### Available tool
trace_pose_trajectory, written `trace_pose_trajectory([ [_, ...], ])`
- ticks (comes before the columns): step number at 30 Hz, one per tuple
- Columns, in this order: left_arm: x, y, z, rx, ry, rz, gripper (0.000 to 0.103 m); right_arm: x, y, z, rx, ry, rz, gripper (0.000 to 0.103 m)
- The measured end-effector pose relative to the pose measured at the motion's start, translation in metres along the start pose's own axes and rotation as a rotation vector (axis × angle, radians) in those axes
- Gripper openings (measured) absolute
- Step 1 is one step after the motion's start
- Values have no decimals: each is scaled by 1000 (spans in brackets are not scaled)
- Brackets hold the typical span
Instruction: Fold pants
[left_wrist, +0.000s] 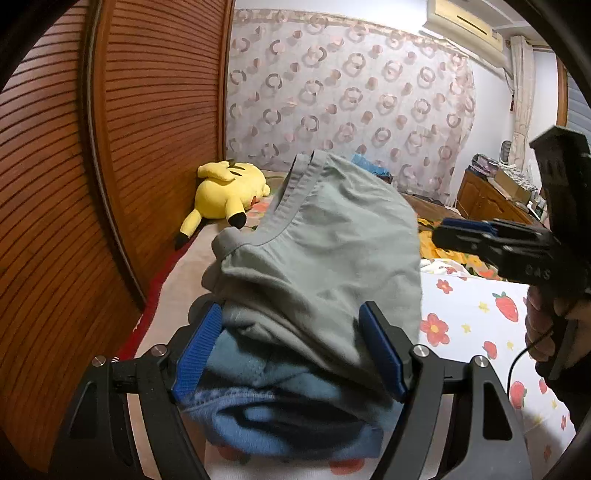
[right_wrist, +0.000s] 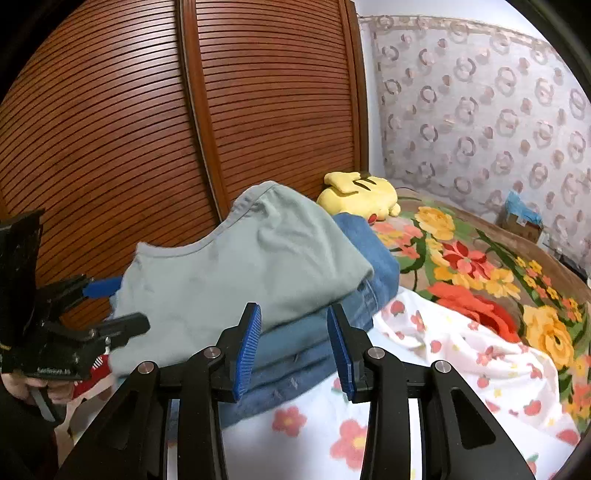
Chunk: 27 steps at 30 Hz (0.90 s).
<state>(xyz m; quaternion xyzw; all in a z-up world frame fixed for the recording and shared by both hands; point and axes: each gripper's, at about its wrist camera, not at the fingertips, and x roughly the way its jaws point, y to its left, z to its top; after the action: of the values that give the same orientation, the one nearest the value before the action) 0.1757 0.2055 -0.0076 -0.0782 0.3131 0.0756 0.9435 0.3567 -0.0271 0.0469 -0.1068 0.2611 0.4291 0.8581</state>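
Note:
Folded grey-green pants (left_wrist: 325, 243) lie on top of a stack of folded blue jeans (left_wrist: 291, 421) on the bed. In the right wrist view the grey-green pants (right_wrist: 236, 266) top the blue jeans (right_wrist: 373, 258) too. My left gripper (left_wrist: 291, 350) is open, its blue pads on either side of the stack's near end, not closed on it. My right gripper (right_wrist: 293, 347) is open at the stack's near edge and holds nothing. It also shows in the left wrist view (left_wrist: 480, 236), to the right of the stack. The left gripper shows at the left of the right wrist view (right_wrist: 107, 306).
A white strawberry-print sheet (right_wrist: 443, 354) covers the near bed, a floral blanket (right_wrist: 480, 266) lies beyond. A yellow plush toy (left_wrist: 229, 192) lies by the wooden slatted wardrobe (left_wrist: 129, 147). A small box (right_wrist: 521, 221) sits by the patterned curtain (left_wrist: 351, 99). A wooden cabinet (left_wrist: 487, 199) stands far right.

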Motion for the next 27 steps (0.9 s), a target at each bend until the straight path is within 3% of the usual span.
trace_pose_trajectory([
  [6,-24,-11,-4,15,-25,-10,77,-32,15,-8,12,-13,-38,39],
  [15,-59,-30,-6,39,-67,-41,78,-88,38,-32,37,-57,-86,51],
  [27,-105,-66,-9,124,-116,-90,87,-153,69,-62,60,-120,-176,59],
])
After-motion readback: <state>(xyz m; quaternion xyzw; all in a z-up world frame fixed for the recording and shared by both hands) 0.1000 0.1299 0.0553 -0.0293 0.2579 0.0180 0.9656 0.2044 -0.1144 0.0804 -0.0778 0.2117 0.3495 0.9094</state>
